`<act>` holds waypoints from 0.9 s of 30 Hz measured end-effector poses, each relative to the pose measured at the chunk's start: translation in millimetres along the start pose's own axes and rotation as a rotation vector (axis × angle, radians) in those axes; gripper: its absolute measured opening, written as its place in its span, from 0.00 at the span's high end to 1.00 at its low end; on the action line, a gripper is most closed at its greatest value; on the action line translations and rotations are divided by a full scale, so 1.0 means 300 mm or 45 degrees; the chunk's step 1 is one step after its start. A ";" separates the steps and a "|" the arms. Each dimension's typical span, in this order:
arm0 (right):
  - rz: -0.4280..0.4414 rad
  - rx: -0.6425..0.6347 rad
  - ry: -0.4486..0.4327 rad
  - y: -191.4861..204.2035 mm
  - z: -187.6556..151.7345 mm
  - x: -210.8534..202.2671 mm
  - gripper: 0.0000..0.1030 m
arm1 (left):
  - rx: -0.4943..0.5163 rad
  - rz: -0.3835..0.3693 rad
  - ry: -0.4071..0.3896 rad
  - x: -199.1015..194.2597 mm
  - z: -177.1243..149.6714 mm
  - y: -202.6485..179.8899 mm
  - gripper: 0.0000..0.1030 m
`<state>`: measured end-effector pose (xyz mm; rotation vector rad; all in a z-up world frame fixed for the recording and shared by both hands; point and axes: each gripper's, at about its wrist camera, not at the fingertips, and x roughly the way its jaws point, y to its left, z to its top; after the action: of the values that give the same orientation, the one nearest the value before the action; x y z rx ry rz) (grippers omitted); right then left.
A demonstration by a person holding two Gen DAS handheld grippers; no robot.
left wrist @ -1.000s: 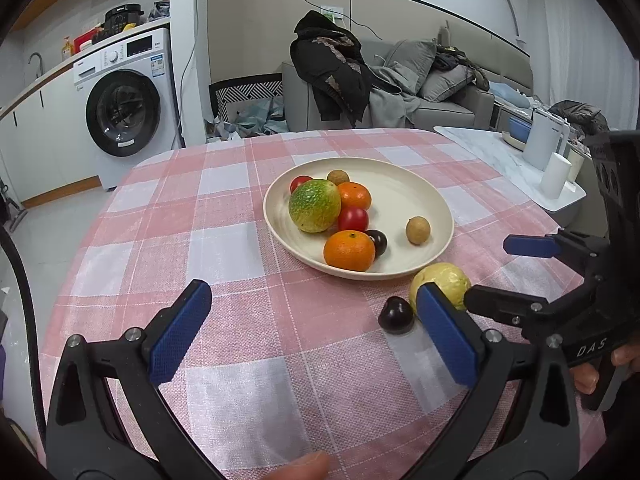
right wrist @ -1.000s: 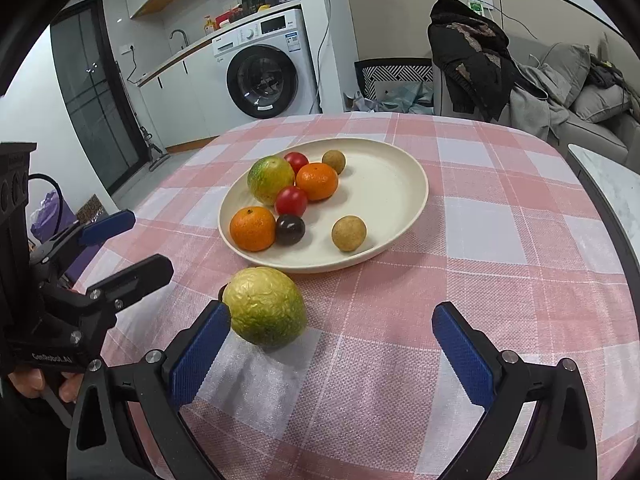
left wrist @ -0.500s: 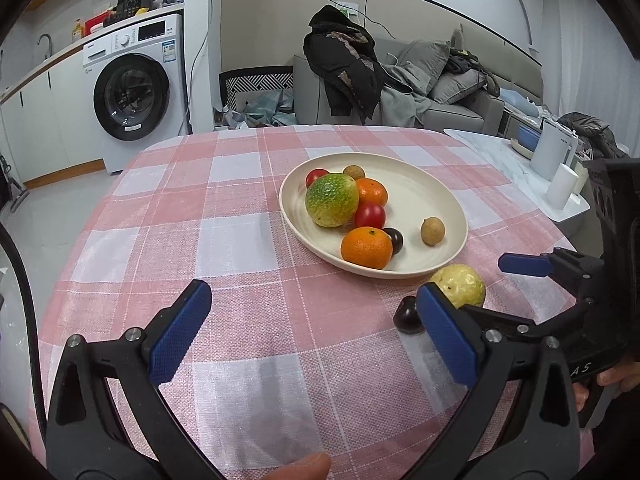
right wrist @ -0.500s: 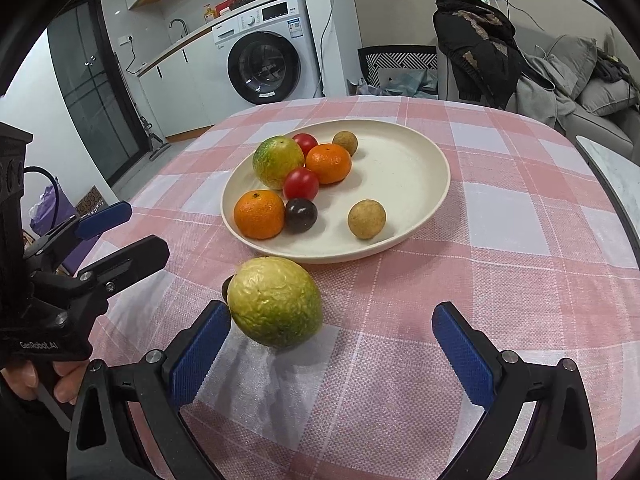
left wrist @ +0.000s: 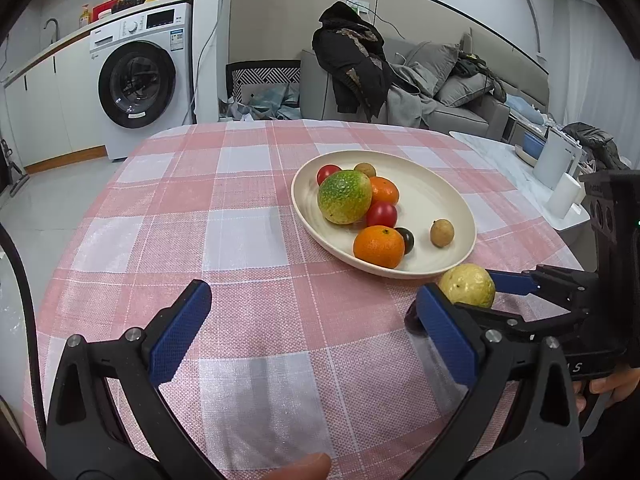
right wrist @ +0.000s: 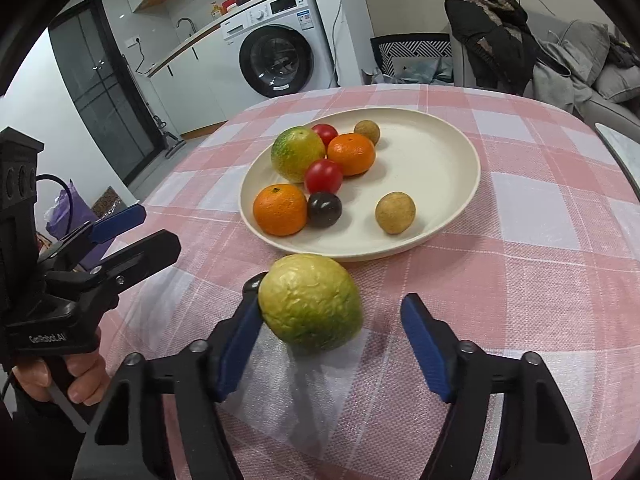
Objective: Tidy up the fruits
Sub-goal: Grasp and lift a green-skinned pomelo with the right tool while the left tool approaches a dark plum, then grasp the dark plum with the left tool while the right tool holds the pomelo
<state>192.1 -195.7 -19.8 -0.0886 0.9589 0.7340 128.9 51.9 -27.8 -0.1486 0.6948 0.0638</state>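
A cream plate (right wrist: 448,152) on the pink checked tablecloth holds several fruits: a green-yellow one (right wrist: 297,153), two oranges, two red tomatoes, a dark plum and two small brown fruits. A wrinkled yellow-green fruit (right wrist: 311,301) lies on the cloth in front of the plate, between the jaws of my right gripper (right wrist: 332,344), which is open; its left pad touches the fruit. A dark plum (right wrist: 253,281) is mostly hidden behind that fruit. My left gripper (left wrist: 312,328) is open and empty over bare cloth, left of the fruit (left wrist: 467,285).
The table (left wrist: 224,208) is round, its edge near both grippers. A washing machine (left wrist: 140,80) and counter stand behind on the left, a sofa (left wrist: 440,80) with clothes behind on the right, a white side table (left wrist: 532,184) with containers at the right.
My right gripper has moved forward so the yellow-green fruit now sits between its jaws, which have narrowed. My left gripper has drawn back and swung left, away from the fruit.
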 end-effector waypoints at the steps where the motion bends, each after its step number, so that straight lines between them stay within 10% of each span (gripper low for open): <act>1: 0.016 -0.004 -0.002 0.003 0.001 -0.002 0.38 | 0.003 0.001 0.001 0.001 -0.001 -0.003 0.01; 27: 0.064 0.043 -0.149 -0.062 -0.021 -0.170 0.51 | 0.050 -0.066 0.115 0.058 -0.025 -0.096 0.01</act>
<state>180.8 -239.2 11.2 0.0084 0.8639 0.7610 140.6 22.5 -41.4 -0.1323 0.7814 -0.0063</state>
